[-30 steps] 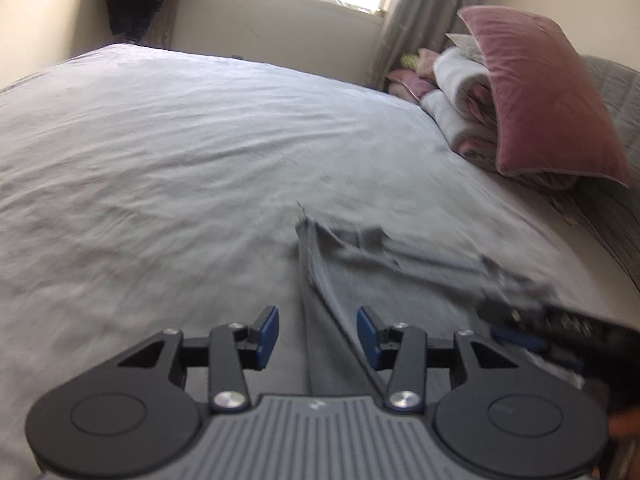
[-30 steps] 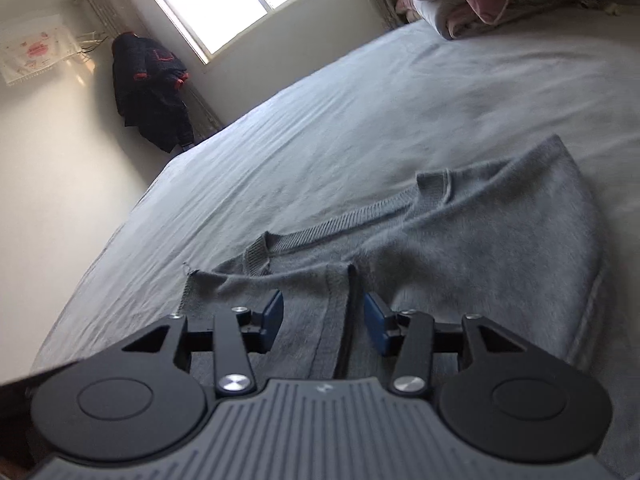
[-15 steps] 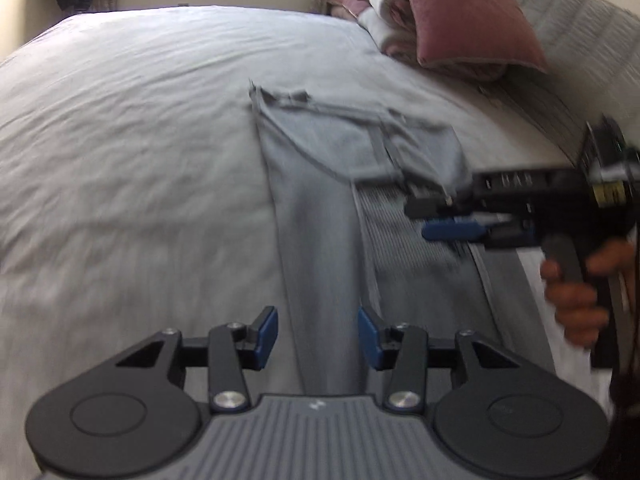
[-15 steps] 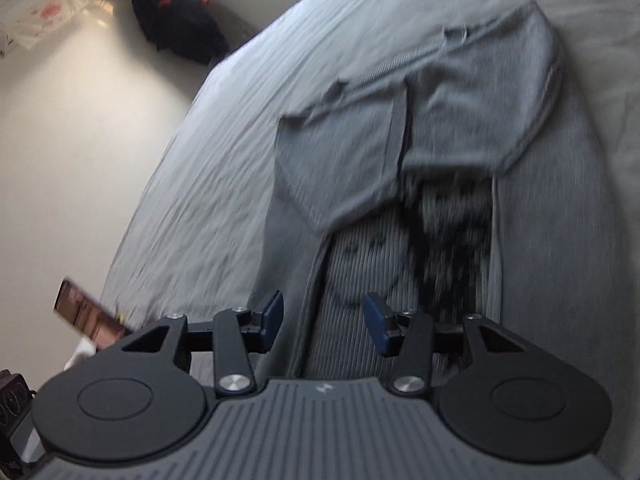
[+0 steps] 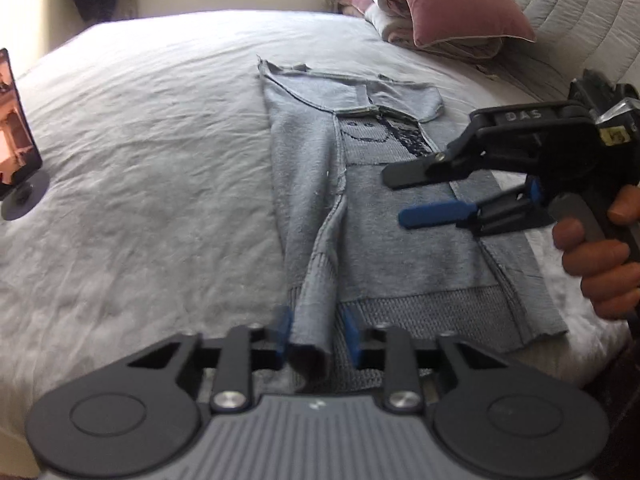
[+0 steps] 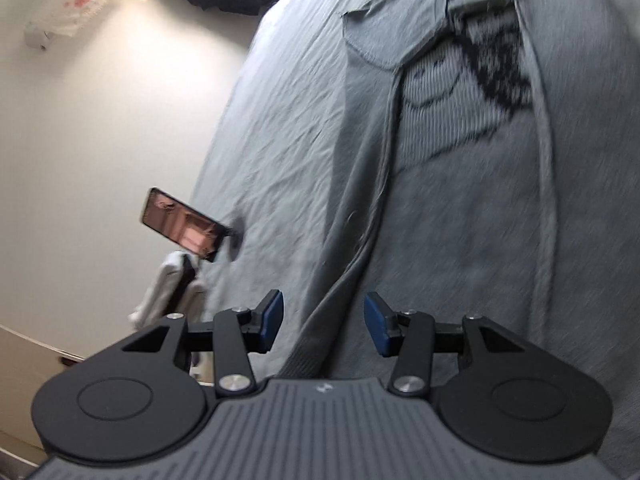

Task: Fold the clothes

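Observation:
A grey knit sweater (image 5: 400, 240) with a smiley face design lies lengthwise on the bed, both sleeves folded in over the chest; it also shows in the right wrist view (image 6: 460, 160). My left gripper (image 5: 316, 334) is at the sweater's near hem, its blue pads either side of a raised fold of the left edge, jaws still apart. My right gripper (image 6: 324, 326) is open above the sweater's lower left part; in the left wrist view it (image 5: 412, 192) hovers over the sweater's right side, jaws apart and empty.
The sweater lies on a grey bedsheet (image 5: 140, 160). A phone on a stand (image 5: 16, 140) sits at the bed's left edge. A pink pillow (image 5: 452, 0) and folded bedding lie by the headboard at the far right. Dark clothes hang on the far wall.
Both grippers have pulled back from the collar toward the sweater's hem. A fold of the left edge now sits between my left gripper's pads. The right gripper has swung over the sweater's right side.

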The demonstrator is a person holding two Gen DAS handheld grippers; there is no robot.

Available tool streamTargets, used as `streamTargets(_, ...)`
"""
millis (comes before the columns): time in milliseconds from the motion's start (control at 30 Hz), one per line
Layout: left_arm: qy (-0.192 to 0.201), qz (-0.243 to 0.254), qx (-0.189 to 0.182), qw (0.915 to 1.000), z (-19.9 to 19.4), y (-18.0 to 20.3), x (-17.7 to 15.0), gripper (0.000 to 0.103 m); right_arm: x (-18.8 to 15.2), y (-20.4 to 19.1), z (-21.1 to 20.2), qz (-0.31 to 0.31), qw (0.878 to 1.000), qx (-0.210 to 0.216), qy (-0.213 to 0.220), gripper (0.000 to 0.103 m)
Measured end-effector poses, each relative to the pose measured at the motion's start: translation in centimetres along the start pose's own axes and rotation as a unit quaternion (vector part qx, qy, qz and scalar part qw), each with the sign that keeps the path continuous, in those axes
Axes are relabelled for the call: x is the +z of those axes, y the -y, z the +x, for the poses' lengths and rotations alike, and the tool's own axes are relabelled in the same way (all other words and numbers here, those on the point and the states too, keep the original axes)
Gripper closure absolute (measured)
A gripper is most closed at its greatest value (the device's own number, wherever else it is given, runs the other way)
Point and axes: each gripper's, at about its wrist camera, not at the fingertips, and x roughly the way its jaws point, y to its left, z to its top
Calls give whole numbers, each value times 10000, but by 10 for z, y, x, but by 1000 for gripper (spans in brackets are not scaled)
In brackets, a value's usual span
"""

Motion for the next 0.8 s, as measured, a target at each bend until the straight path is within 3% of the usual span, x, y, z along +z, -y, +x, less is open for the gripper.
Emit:
streamTargets(200,141,427,-494,9978,3,24,-21,79,-9,19,10,509,9984,174,-191,54)
streamTargets(367,606,941,-269,9934,-9,35,-25,74,-17,13,15,344,9992,72,-177,57)
streamTargets(433,538,824,-211,9949,-6,31,-22,74,-20,8,19,240,9994,88,-234,65)
streamTargets(567,276,549,28,9981,11,26,-21,74,-25,2,30,127,9993,46,-336,68)
streamTargets(633,237,462,143,9985,16,25,-22,80,-26,-1,36,39,9994,3,-340,72)
streamTargets(700,288,405,240,9985,16,25,-22,98,-27,-5,41,-41,9994,-28,-353,80)
streamTargets(800,408,250,231,9986,8,23,-18,98,-27,-7,43,-84,9991,-22,-425,83)
